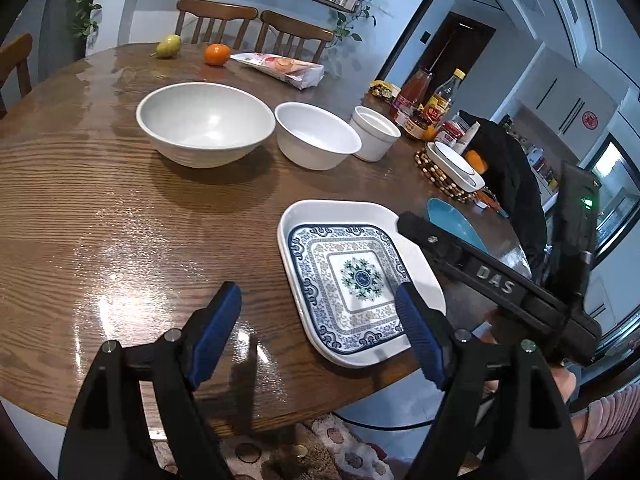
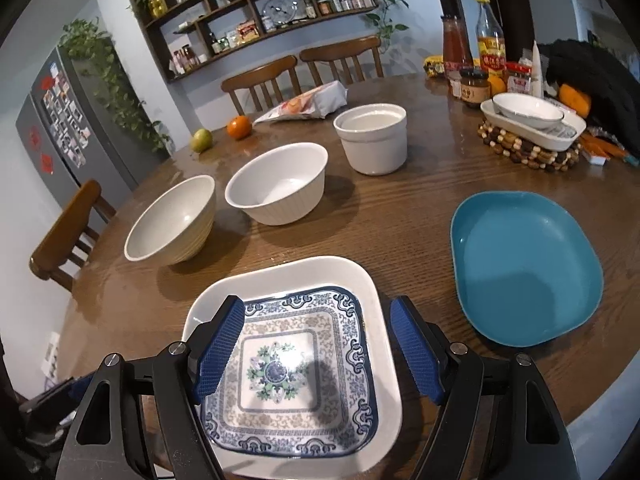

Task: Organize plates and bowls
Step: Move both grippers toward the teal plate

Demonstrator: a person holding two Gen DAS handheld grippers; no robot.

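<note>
A blue-patterned square plate (image 1: 352,276) (image 2: 296,376) lies inside a larger white square plate (image 1: 304,216) (image 2: 344,272) near the table's front edge. My right gripper (image 2: 316,348) is open and empty just above them. My left gripper (image 1: 320,332) is open and empty, hovering left of the plates. A teal plate (image 2: 524,264) (image 1: 452,220) lies to the right. Three white bowls stand behind: a large one (image 1: 204,124) (image 2: 172,220), a medium one (image 1: 316,136) (image 2: 280,184) and a straight-sided small one (image 1: 374,132) (image 2: 372,140).
The round wooden table (image 1: 100,208) also carries a pear (image 1: 168,46), an orange (image 1: 217,54), a snack bag (image 1: 280,67), sauce bottles and jars (image 2: 476,60), and dishes on a beaded trivet (image 2: 532,140). Chairs stand around it.
</note>
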